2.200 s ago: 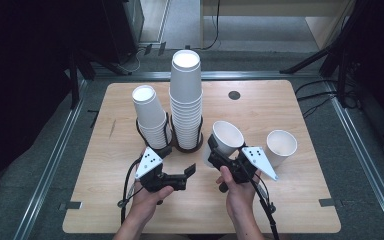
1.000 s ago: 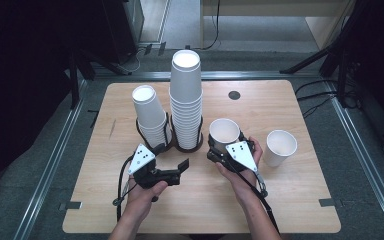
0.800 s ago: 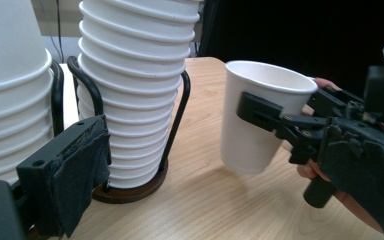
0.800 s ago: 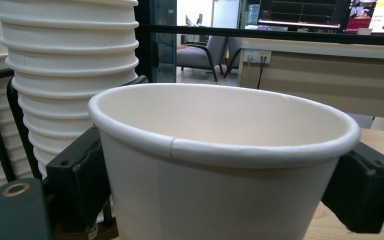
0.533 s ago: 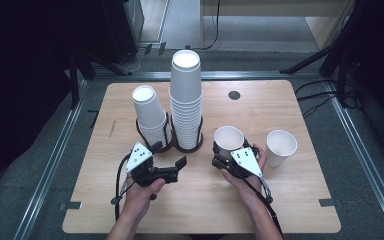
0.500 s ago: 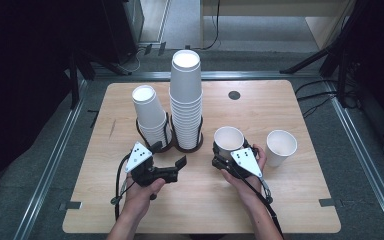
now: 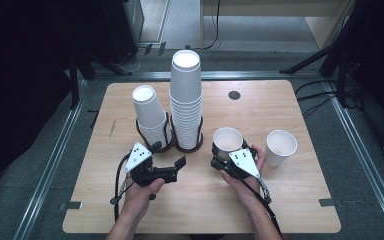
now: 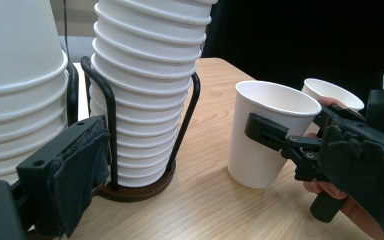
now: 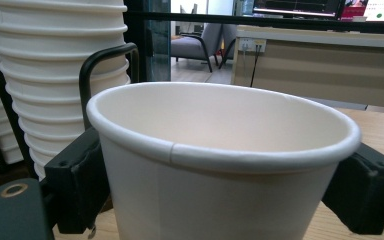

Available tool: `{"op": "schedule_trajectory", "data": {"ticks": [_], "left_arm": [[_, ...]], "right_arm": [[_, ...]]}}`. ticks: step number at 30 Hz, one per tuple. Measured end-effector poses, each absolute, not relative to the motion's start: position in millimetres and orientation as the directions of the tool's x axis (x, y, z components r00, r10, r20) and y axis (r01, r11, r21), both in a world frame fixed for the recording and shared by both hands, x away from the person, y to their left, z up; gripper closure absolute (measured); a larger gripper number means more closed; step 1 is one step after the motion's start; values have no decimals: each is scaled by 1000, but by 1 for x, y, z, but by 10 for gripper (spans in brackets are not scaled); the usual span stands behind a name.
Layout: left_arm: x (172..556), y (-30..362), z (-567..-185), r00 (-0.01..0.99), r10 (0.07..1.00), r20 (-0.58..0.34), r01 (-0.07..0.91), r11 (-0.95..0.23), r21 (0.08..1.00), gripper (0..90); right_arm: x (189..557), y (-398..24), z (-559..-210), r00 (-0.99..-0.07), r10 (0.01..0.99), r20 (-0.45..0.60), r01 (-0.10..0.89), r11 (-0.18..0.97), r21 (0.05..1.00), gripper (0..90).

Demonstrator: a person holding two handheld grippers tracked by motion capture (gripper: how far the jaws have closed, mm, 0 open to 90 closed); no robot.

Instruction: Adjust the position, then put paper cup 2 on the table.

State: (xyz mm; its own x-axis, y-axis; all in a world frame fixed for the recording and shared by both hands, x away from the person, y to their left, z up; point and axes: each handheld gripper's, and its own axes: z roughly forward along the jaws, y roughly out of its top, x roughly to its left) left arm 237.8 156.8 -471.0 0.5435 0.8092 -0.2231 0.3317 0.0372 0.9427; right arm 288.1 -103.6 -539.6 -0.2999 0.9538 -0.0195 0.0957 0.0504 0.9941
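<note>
Upright on table (image 7: 290, 210): cup (image 7: 228, 141) clamped in right gripper (image 7: 226, 156), beside tall stack (image 7: 186, 100). Left gripper (image 7: 177, 167) open, empty, near short stack (image 7: 150, 115).

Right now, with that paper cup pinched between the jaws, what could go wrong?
The right gripper holds the thin paper cup by its sides; squeezing harder could crush it. The tall stack of cups stands close on the cup's left, so a sideways swing might knock it. The other loose cup sits close on the right and could tip if bumped.
</note>
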Motion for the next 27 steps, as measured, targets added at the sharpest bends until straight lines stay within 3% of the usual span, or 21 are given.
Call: {"op": "schedule_trajectory", "data": {"ticks": [27], "left_arm": [[238,154,-474,542,811,-220,343,25,939,7]], "right_arm": [[283,-102,-549,-320,947,-35,119,77,990,99]]}}
